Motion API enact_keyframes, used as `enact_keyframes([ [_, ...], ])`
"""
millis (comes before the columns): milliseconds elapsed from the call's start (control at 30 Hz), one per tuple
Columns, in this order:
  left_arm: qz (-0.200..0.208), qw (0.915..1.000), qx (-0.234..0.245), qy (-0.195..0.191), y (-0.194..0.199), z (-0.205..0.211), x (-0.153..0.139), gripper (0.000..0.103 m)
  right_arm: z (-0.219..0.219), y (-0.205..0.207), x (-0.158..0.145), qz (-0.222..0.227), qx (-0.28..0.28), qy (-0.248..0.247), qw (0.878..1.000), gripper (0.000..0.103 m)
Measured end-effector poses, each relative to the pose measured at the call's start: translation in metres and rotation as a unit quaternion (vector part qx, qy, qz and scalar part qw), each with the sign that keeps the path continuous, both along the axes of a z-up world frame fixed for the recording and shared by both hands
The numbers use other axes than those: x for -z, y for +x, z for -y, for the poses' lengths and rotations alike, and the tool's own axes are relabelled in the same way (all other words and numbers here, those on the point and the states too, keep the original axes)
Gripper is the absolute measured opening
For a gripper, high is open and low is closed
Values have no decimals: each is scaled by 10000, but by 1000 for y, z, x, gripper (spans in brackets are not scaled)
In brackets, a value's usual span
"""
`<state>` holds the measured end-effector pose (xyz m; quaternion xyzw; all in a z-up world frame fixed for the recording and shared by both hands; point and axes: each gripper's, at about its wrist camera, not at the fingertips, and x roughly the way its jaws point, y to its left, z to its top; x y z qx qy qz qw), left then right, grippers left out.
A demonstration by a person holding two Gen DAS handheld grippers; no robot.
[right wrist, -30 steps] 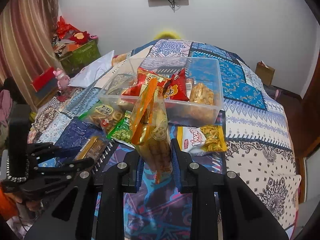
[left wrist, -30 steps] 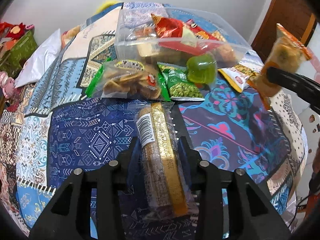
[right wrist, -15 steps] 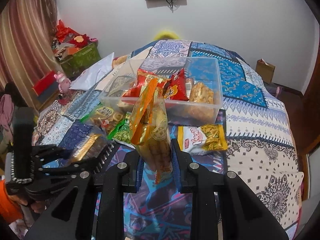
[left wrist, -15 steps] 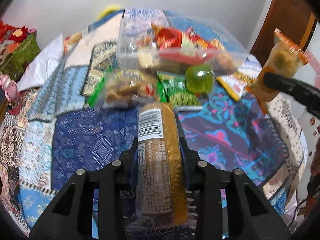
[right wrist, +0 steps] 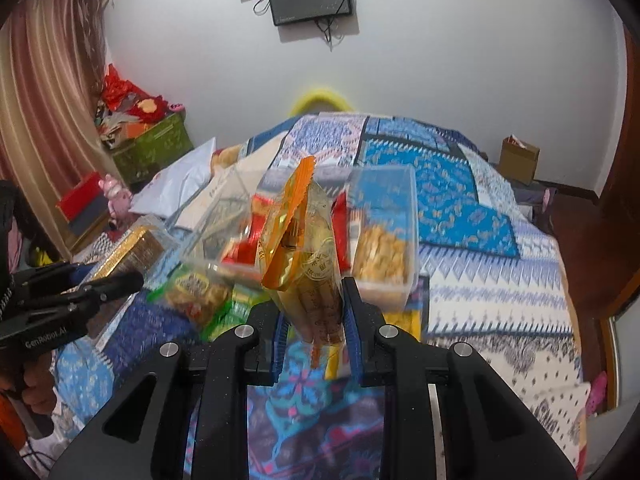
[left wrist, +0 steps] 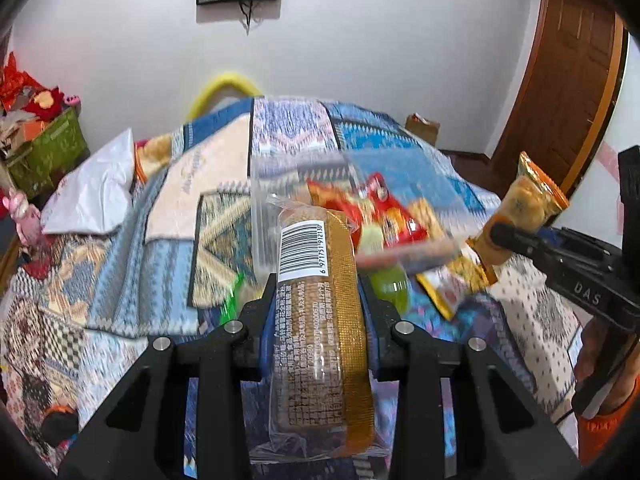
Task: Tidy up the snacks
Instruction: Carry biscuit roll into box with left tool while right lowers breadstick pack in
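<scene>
The left claw [left wrist: 320, 312] is clamping a long clear-wrapped biscuit pack [left wrist: 316, 304] with a gold edge and a barcode label; both pads are pressing its sides and the pack is standing lengthwise between the fingers, its far end reaching toward 12 o'clock in the left wrist view. In the right wrist view the same pack is showing at 9 o'clock, clear of the bed.

The right claw [right wrist: 312, 316] is gripping an orange-and-gold snack packet [right wrist: 304, 256] near its lower end, the blue pads closed against it and the crimped top tilting toward 12 o'clock. From the left wrist view this packet is appearing at 3 o'clock, held off the bed surface.

A clear plastic container [right wrist: 404, 280] is sitting on the patterned bedspread [right wrist: 500, 288] at 12 o'clock of the right claw. Red snack bags [left wrist: 384, 216] and a pale crunchy snack [right wrist: 380, 252] are lying inside it. Just in front of the container, on the bedspread, are lying a green jelly cup [left wrist: 390, 288], a green-edged packet of fried snacks [right wrist: 200, 292] and a yellow-and-white packet [left wrist: 448, 280], the last partly hidden behind the held packet in the right wrist view. Much of the background is motion-blurred, so finer labels are not being read.

A person's hand [right wrist: 36, 392] is holding the left claw's handle at 8 o'clock in the right wrist view.
</scene>
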<state>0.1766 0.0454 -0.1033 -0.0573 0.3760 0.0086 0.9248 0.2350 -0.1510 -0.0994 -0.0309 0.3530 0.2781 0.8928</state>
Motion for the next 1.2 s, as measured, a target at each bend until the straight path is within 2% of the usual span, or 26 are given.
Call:
enact_keyframes([
  [267,190,9998,-105,21,47,-11,-21,35,-20,28,-16,242,5,-137,9996,23],
  [500,306,9991,-214,194,83,-15,-20,35,-31,58,-8,225,66,-265,9994,23],
  [900,9,9994,-277,192,140,-23,19,35,-39,102,26,-28,174,-524,9985,23],
  [1200,-155,9984,-414,359,161,-23,51,35,-44,125,43,-174,241,-664,9974,23],
])
